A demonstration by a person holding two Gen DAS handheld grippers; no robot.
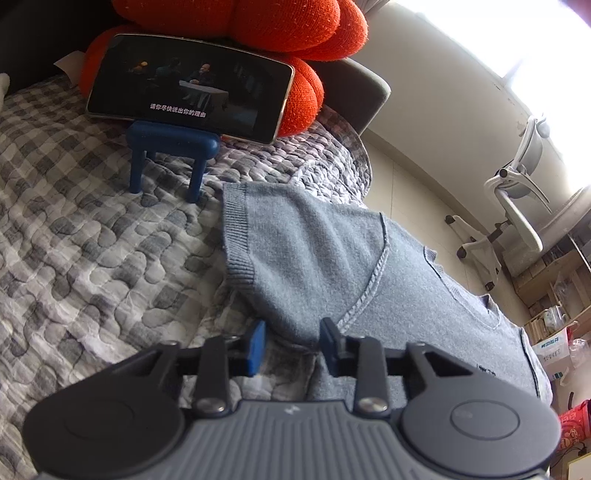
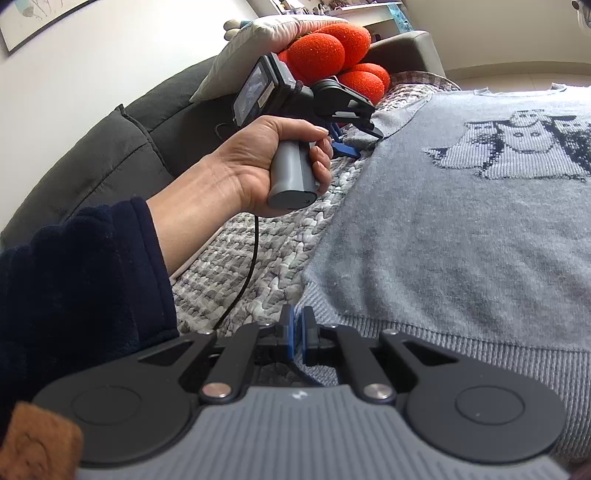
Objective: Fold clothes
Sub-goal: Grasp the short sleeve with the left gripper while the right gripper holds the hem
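**Two claws on a gray sweater**

Left wrist view: left claw (image 1: 293, 345) partly closed, with a bunched fold of the gray sweater (image 1: 314, 251) pinched between its blue pads, near the armpit of the sleeve. Sweater spread flat on a gray checked quilt (image 1: 92, 221). Farther back, a phone (image 1: 188, 85) on a little blue stand (image 1: 170, 142), leaning on an orange cushion (image 1: 288, 22).

Right wrist view: right claw (image 2: 297, 332) closed tight, right at the corner of the sweater's (image 2: 443, 229) ribbed bottom edge. Cannot tell if any cloth is caught inside. Snowman picture (image 2: 524, 144) facing up. Across the sweater, a hand (image 2: 266, 158) in a dark blue sleeve (image 2: 85, 277) gripping the left claw (image 2: 364, 129) at the sweater's far edge.
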